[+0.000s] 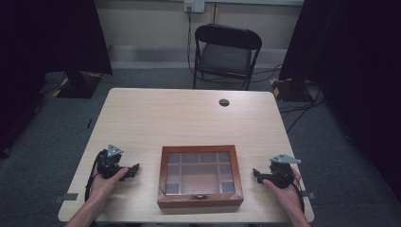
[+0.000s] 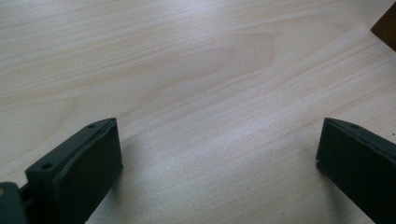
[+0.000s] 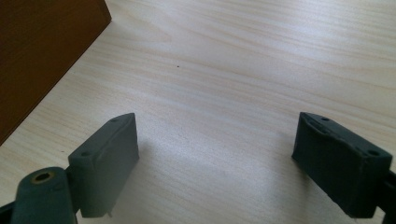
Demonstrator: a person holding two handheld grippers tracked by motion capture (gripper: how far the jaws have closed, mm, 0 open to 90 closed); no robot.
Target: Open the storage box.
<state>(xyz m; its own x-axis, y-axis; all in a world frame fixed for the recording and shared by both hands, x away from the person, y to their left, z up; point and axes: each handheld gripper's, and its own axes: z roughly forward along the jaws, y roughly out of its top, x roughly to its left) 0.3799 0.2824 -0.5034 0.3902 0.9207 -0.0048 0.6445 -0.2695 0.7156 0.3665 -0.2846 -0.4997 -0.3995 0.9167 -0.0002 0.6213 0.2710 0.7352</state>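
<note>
While shut, glass-lidded wooden box (image 1: 200, 176) shows compartments.

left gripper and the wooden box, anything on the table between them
Nothing: between the left gripper and the wooden box lies bare table, as the high view shows. The jaws stand open.

This looks like a lab or test room. A lone wooden table (image 1: 189, 118) stands on grey carpet (image 1: 47, 156), with black curtains (image 1: 52, 33), floor cables (image 1: 302, 106) and a folding chair (image 1: 226, 54).
</note>
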